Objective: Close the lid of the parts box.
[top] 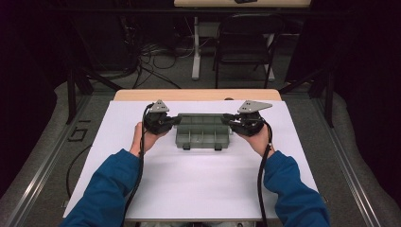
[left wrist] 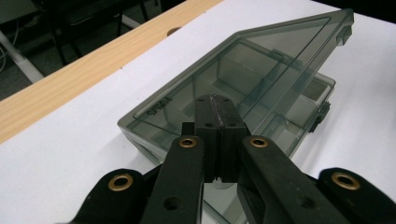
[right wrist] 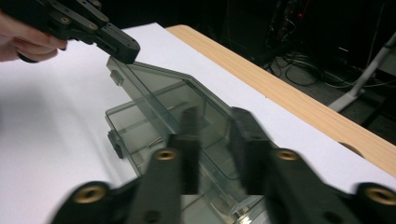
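One smoke-grey compartment box sits mid-tabletop, on the far half of the white sheet. Its hinged lid is part-raised and tilted over the tray. Dividers are visible through the lid, and two dark latches are on the box's near face.

Left claw is at the box's left end. In the left gripper view its jaws are pressed together, with no gap, and the tips sit right at the lid's near end. Can't tell whether the lid's edge is pinched between them. From the right gripper view the same claw's tip meets the lid's raised far corner.

Right claw is at the box's right end, level with the left one. The right gripper view is blurred. There the jaws stand a narrow gap apart and straddle that end of the box, with clear plastic showing between them. Can't tell whether the pads press on it.

Both hands are just outboard of the box, one per end, in blue sleeves. A cable trails back from each claw toward the near edge of the sheet.

Beyond the box, a strip of bare wooden tabletop shows past the sheet's far edge. Farther behind the box are a dark folding chair and loose floor cables.
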### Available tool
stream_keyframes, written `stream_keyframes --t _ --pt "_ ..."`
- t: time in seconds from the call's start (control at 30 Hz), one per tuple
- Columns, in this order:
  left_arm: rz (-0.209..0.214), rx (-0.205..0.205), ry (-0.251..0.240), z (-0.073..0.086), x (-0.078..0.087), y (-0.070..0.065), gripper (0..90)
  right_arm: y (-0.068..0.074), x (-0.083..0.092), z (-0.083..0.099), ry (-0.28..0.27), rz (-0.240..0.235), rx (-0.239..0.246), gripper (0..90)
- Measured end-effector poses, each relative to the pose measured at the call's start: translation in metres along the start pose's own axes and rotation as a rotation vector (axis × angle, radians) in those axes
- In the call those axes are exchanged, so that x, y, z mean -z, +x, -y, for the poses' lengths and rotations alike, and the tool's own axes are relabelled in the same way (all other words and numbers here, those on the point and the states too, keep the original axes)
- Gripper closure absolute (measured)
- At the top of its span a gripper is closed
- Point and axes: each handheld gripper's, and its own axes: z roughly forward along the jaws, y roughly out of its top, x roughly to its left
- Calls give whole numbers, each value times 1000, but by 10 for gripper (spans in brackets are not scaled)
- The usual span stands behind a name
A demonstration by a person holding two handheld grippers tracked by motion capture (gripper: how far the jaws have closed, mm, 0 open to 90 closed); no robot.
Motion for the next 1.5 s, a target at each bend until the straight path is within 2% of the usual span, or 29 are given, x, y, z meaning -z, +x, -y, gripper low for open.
stream_keyframes --t 0.13,0.33,0.5,0.93,1.1,1.5 --pt "-2 -9 13 3 -1 -1 895 4 -8 3 47 -11 6 899" --pt "-2 -8 15 7 -3 -4 895 8 -16 10 102 -21 6 900" --pt "8 -15 35 10 -6 -7 895 9 -21 16 143 -28 6 900" --pt "17 -47 71 12 -16 -16 895 9 -23 27 189 -34 1 900" --pt "21 -45 83 15 -19 -16 895 12 -27 28 212 -38 16 900" --pt "30 -46 127 25 -30 -18 895 12 -38 38 289 -21 -1 900"
